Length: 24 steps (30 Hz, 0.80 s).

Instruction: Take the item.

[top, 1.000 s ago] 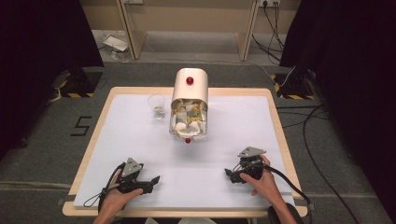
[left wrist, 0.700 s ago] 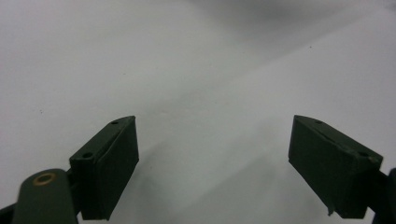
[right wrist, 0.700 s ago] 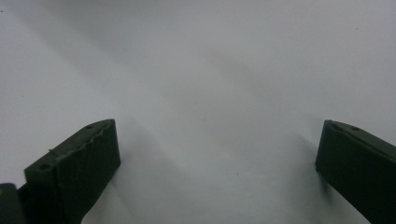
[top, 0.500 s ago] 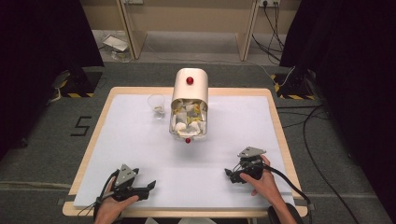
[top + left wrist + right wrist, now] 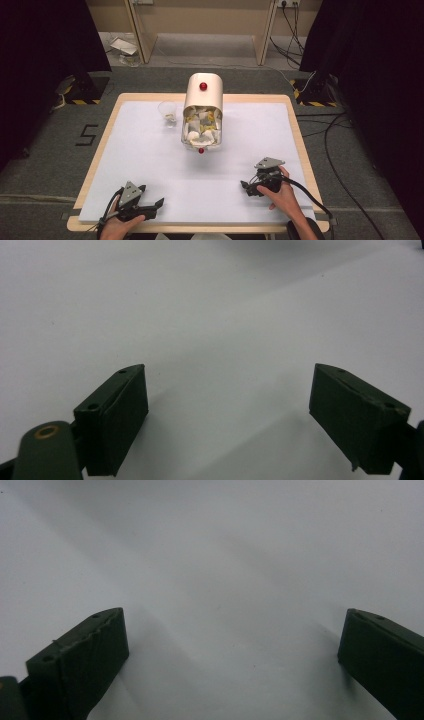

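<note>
Currently, the left claw (image 5: 159,203) and the right claw (image 5: 244,185) are held wide apart and empty, low over the near part of the white-covered wooden table (image 5: 150,160). The cream cylindrical container of crumpled papers (image 5: 202,112) is laid far from them, beside a small clear glass cup (image 5: 167,113).

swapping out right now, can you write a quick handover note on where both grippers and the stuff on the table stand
Left gripper: jaws open, holding nothing, low over the white table at its near left edge.
Right gripper: jaws open, holding nothing, at the near right.
Things: the cream dispenser with a red knob, its clear front full of white and yellow packets, stands at the far middle; a small clear cup stands just left of it, something yellowish inside.
Done: nothing visibly handled.
Left: probably reach for the dispenser and cup; both sit well away from the grippers.
</note>
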Each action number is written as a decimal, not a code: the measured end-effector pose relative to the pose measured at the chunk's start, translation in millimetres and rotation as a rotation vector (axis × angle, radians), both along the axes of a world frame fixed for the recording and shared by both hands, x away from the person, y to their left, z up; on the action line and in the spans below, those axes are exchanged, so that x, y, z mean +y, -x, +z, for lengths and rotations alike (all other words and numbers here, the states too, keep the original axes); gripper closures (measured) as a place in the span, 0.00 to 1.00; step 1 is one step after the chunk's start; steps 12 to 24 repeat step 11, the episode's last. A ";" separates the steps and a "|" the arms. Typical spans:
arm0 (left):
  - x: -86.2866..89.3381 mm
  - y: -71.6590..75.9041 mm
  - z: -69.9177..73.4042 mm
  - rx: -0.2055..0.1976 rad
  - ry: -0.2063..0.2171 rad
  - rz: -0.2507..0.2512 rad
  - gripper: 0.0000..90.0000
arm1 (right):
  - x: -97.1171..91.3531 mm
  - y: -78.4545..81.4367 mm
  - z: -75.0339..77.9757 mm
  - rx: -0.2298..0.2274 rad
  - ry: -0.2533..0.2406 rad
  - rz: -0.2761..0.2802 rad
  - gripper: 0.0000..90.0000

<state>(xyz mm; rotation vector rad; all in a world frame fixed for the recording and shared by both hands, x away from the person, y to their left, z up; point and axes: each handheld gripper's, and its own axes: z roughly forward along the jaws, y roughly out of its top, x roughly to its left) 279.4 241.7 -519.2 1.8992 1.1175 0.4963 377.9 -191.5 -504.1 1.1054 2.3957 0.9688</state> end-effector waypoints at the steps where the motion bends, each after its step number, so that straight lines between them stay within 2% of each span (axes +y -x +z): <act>1: 0.2 0.6 -0.6 -0.007 -0.005 -0.003 0.17 | 0.0 0.0 0.0 -0.001 0.000 0.000 0.00; 9: -1.9 3.1 -4.4 -0.030 -0.023 -0.017 0.16 | -0.2 -0.1 0.0 -0.003 0.002 0.001 0.00; 24: -1.8 3.0 -4.2 -0.029 -0.024 -0.017 0.16 | -0.4 -0.3 0.0 -0.006 0.004 0.004 0.00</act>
